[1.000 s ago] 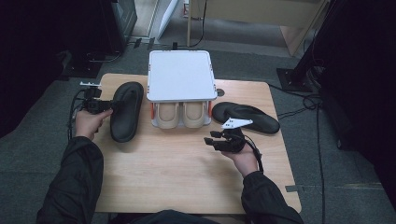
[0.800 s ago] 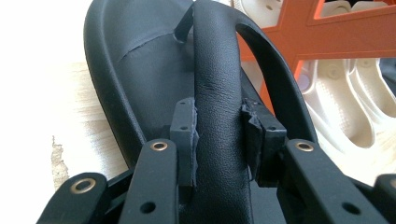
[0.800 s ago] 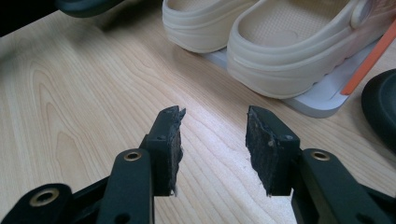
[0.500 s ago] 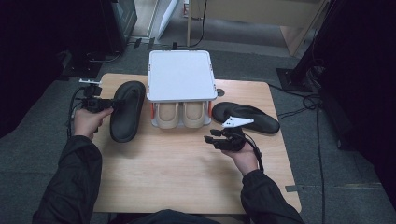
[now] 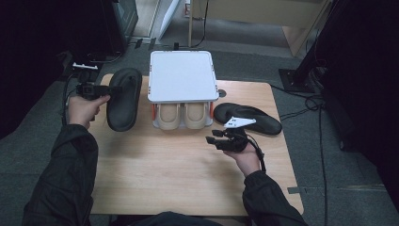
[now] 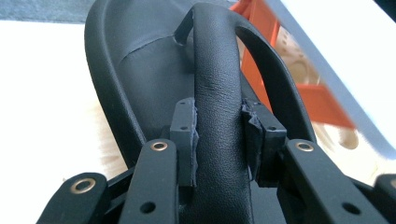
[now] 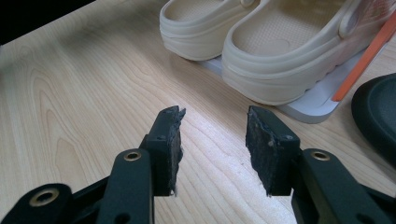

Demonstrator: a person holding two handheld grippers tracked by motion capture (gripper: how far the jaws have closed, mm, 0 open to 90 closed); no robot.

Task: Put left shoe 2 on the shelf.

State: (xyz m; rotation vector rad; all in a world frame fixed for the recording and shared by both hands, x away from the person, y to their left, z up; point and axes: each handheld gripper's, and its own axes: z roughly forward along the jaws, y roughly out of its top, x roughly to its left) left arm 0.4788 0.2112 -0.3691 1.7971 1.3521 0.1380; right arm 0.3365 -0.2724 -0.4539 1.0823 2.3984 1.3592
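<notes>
Black sandal (image 6: 154, 88) unmarked, strap clamped in left tongs (image 6: 218, 140).

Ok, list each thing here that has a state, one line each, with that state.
Left gripper: shut on the strap of the left black sandal.
Left black sandal: held by its strap, beside the rack.
Right gripper: open, nothing between its jaws, above the table.
Right black sandal: lying flat on the table, untouched.
Cream clogs: paired on the rack's lower shelf.
White rack: top shelf bare.
</notes>
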